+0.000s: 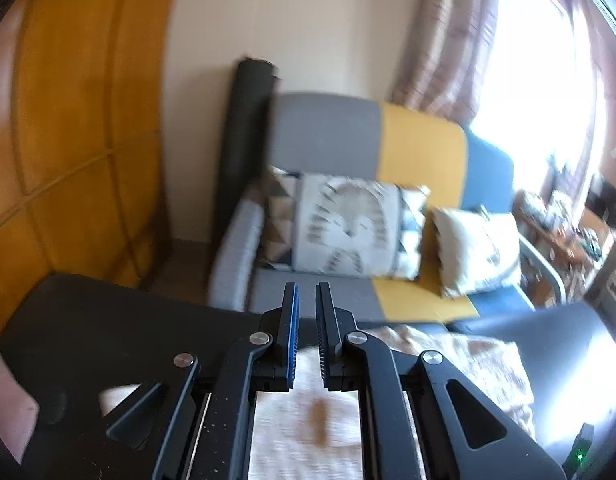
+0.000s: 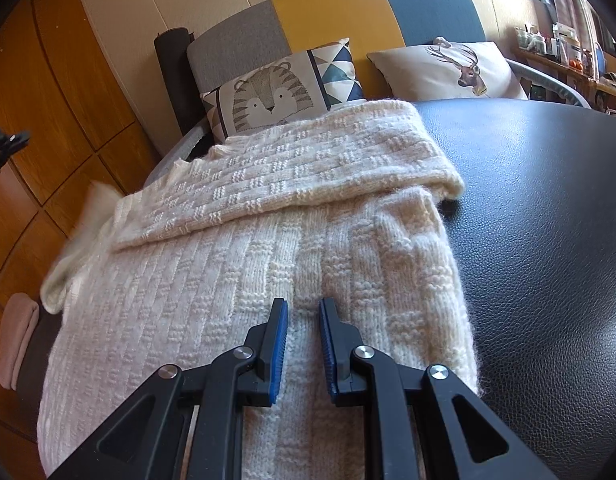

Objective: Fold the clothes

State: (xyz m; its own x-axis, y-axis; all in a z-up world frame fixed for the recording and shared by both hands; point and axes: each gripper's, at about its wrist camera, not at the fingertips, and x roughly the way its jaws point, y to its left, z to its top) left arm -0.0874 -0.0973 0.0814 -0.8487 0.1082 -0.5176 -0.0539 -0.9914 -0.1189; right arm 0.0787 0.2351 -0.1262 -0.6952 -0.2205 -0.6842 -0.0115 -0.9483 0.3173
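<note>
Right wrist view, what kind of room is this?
Most likely a home living room. A grey, yellow and blue sofa holds a tiger cushion and a deer cushion, and a cream knitted sweater lies on a black table in front.

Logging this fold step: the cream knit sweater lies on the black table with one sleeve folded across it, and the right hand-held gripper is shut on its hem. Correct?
Not quite. The right wrist view shows the right hand-held gripper open, jaws apart above the knit, gripping nothing. The rest holds: the cream knit sweater lies on the black table with a sleeve folded across it.
</note>
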